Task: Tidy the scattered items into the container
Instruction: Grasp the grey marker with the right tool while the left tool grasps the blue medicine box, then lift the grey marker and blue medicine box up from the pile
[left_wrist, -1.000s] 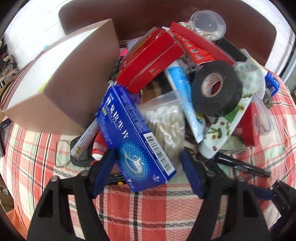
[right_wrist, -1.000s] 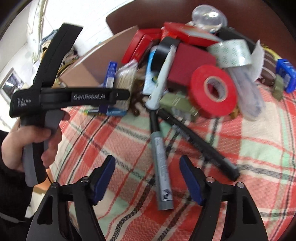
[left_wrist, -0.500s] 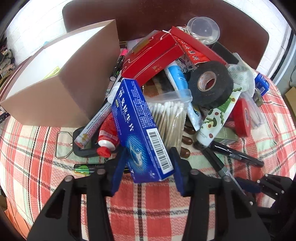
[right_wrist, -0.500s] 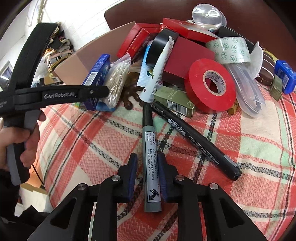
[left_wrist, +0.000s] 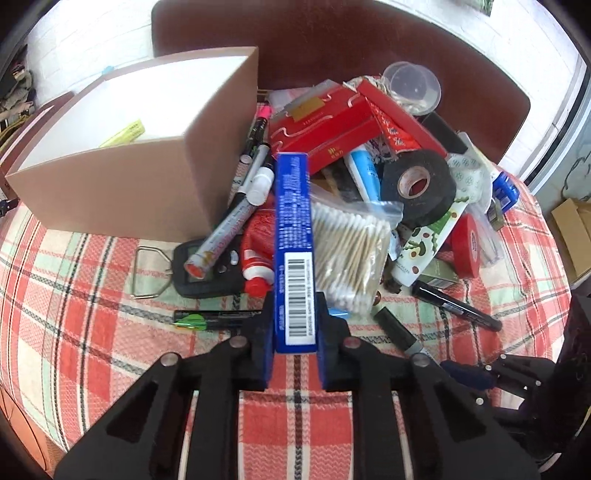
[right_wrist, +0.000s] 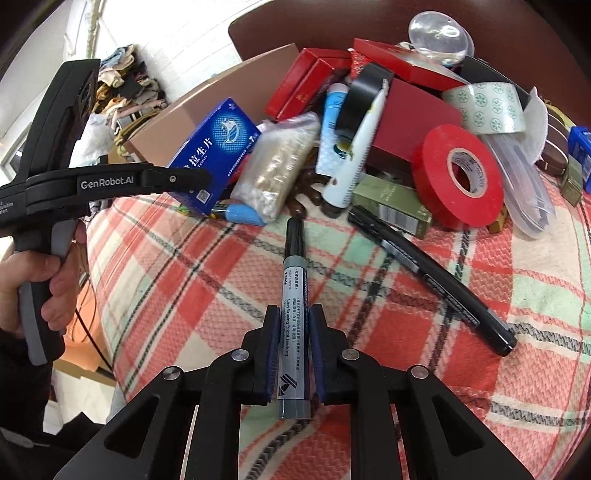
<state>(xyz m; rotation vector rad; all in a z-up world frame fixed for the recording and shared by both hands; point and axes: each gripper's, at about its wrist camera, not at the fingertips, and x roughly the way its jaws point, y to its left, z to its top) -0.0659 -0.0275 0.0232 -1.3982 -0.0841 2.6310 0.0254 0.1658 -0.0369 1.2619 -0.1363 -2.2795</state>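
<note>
Barely begun, the left tool (left_wrist: 295, 347) clamps a blue cardboard box (left_wrist: 293, 236), the right tool (right_wrist: 293, 347) a grey marker (right_wrist: 293, 314); the pile ahead awaits the brown cardboard container (left_wrist: 129, 192).

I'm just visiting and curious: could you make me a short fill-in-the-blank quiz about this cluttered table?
The left hand-held gripper is shut on a ___ box with a barcode.
The right hand-held gripper is shut on a grey ___.
The cardboard box stands on a ___ cloth.
The black marker lies beside a ___ roll of tape.

Answers: blue; marker; checked; red

Bare checked cloth (right_wrist: 192, 288) up front; beyond, heaped clutter tight against the cardboard box (left_wrist: 122, 184).
</note>
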